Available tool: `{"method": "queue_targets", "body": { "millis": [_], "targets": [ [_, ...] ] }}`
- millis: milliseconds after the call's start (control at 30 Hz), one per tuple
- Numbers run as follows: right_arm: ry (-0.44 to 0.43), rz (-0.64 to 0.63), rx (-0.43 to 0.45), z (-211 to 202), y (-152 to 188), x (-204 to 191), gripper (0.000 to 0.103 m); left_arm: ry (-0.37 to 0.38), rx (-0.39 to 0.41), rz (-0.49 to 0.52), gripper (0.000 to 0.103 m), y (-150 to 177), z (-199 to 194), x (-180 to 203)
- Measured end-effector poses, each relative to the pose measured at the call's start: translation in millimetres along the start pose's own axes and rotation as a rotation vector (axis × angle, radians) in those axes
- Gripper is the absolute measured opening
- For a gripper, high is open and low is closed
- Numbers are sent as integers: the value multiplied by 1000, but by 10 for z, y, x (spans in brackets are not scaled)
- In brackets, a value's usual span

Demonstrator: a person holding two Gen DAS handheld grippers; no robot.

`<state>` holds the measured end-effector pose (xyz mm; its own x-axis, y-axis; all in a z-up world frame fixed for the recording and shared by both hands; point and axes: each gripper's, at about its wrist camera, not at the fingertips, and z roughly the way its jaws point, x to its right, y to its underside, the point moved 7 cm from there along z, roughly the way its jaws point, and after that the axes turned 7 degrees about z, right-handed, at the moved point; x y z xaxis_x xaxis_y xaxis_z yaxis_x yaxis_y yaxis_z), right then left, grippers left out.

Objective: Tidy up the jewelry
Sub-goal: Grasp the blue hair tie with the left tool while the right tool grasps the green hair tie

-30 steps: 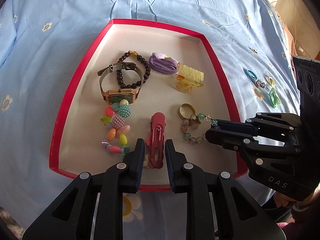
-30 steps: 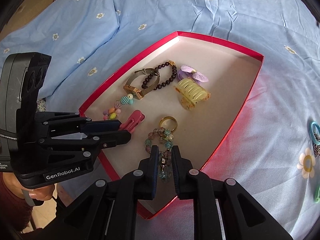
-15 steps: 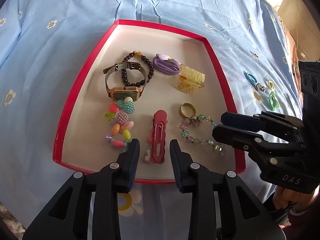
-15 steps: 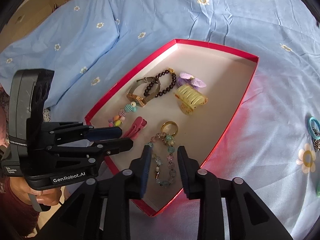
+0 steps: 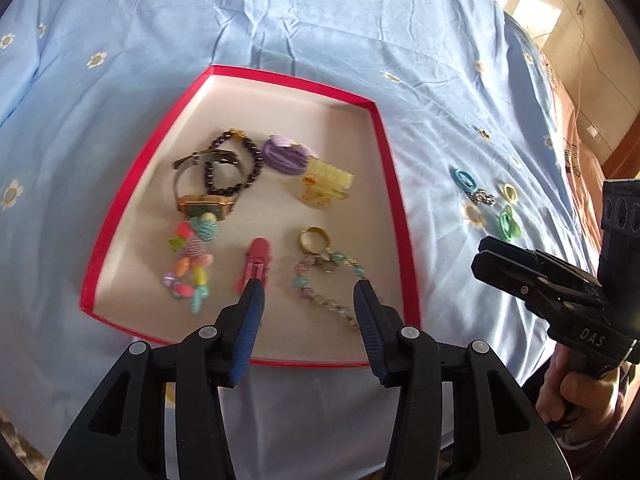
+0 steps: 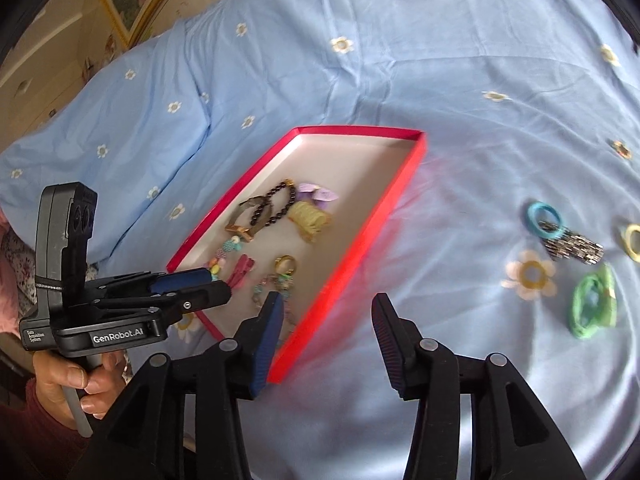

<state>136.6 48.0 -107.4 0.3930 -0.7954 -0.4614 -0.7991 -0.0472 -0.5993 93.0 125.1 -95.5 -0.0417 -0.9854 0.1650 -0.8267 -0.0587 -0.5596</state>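
Left gripper (image 5: pixel 307 294): spread wide, empty, at lower centre over the red tray (image 5: pixel 390 184)
Right gripper (image 6: pixel 327 312): released, holding nothing
Loose pieces: teal ring (image 6: pixel 544 219), green tie (image 6: pixel 594 307) lay on the bedsheet (image 6: pixel 440 80), right of frame
Handling: likely light, soft, slippery; pinch across the band

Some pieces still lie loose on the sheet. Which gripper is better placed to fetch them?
Right. The open right gripper is off the box toward the hair rings, while the open left gripper hovers over the box.
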Motion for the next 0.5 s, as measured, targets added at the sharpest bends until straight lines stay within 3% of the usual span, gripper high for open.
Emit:
{"method": "queue_targets", "body": {
  "millis": [500],
  "targets": [
    [130, 144, 85, -519, 109, 767, 51, 58, -38, 70, 50, -5, 185, 505]
  ]
}}
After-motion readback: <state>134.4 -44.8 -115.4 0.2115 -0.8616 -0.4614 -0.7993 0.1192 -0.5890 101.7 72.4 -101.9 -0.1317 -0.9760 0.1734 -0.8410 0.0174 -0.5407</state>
